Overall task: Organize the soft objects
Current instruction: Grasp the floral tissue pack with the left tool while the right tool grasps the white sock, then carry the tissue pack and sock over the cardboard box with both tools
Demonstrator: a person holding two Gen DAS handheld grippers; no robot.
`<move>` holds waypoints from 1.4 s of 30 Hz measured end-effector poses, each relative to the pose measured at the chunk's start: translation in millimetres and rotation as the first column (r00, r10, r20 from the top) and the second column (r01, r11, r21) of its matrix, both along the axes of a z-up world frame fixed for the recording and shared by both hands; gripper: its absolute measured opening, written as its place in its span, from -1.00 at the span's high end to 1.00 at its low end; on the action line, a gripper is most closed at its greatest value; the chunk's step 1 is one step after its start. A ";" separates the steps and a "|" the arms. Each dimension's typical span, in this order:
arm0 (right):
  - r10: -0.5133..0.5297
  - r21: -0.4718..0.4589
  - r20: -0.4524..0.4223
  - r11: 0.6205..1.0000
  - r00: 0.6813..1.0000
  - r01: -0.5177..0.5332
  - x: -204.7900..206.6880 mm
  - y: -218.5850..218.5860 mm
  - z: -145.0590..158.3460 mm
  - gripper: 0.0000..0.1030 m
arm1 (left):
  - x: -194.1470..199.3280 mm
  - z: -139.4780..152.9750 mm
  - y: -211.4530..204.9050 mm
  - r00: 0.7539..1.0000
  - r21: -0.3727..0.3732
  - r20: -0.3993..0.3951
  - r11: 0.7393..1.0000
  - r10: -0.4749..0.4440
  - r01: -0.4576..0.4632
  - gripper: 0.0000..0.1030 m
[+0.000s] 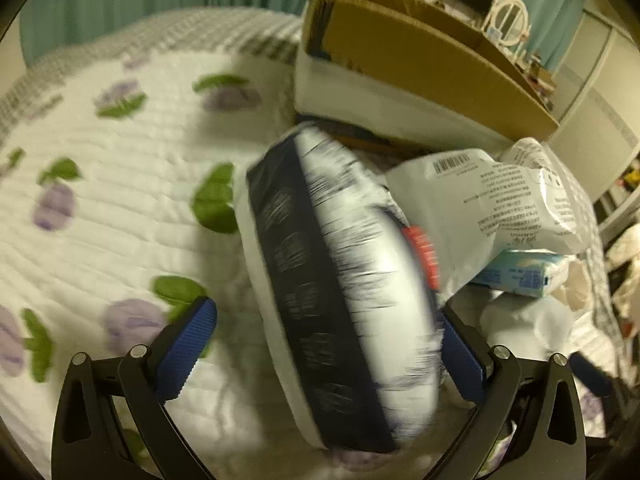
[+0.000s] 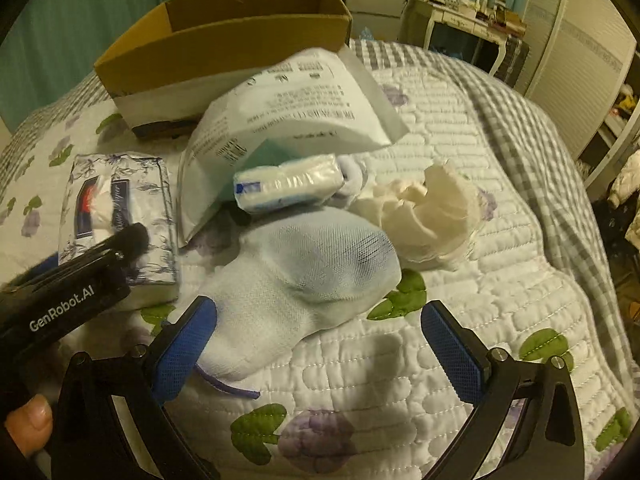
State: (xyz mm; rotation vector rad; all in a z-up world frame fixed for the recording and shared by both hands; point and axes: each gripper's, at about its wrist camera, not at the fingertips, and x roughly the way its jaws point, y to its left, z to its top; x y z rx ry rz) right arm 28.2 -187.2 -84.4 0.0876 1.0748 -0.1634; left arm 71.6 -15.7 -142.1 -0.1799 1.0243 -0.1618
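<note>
My left tongs [image 1: 328, 344] stand wide apart around a floral-wrapped soft tissue pack [image 1: 340, 288]; whether they touch it, I cannot tell. My right tongs [image 2: 320, 344] gape over a pale-blue mesh sock [image 2: 304, 276] on the quilted bed [image 2: 460, 320]. Beyond sits a brown cardboard box [image 2: 224, 40].

We see the left gripper [image 1: 326, 344] with its blue pads spread wide around a blurred tissue pack [image 1: 340, 292], which stands tilted on the floral quilt [image 1: 100, 200]. Beyond it lie a white printed plastic bag [image 1: 492, 204], a small blue packet [image 1: 520, 274] and an open cardboard box [image 1: 400, 60].
</note>
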 end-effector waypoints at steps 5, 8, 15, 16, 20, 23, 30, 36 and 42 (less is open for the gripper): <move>0.014 0.039 -0.002 0.999 1.000 -0.014 1.0 -1.2 -2.5 -0.67 | -11.8 8.0 -5.9 0.999 0.028 0.038 0.999 -0.034 0.033 -0.71; 0.021 0.062 0.010 0.998 1.000 -0.022 -1.0 -1.4 1.0 -0.40 | -22.3 14.5 -10.3 0.995 0.037 0.069 0.997 -0.073 0.071 -0.27; 0.056 0.068 0.036 0.996 0.998 -0.059 -5.1 4.4 9.4 0.23 | -27.0 19.4 -7.2 0.991 0.063 0.097 0.994 -0.094 0.088 -0.06; 0.054 0.068 0.046 0.996 0.997 -0.057 -6.8 3.6 12.3 0.40 | -28.8 21.3 -5.6 0.990 0.064 0.104 0.994 -0.092 0.085 -0.05; 0.041 0.078 0.067 0.996 0.997 -0.046 -11.6 -2.4 19.6 0.68 | -26.2 32.4 -7.6 0.988 0.072 0.123 0.994 -0.089 0.080 -0.03; 0.046 0.119 0.074 0.991 0.996 -0.055 -12.9 -5.3 22.6 0.94 | -30.3 39.8 -7.4 0.987 0.069 0.138 0.995 -0.083 0.074 -0.02; 0.075 0.093 0.154 0.992 0.985 -0.090 -22.0 3.8 47.4 0.94 | -41.0 59.7 -1.3 0.976 0.076 0.199 0.995 -0.084 0.070 -0.02; 0.086 0.085 0.216 0.991 0.973 -0.106 -36.2 4.6 68.3 0.95 | -54.0 73.2 4.9 0.969 0.073 0.233 0.995 -0.086 0.070 -0.02; 0.095 0.077 0.261 0.990 0.961 -0.119 -43.7 5.1 86.8 0.95 | -73.1 97.0 8.4 0.949 0.091 0.298 0.993 -0.101 0.077 -0.02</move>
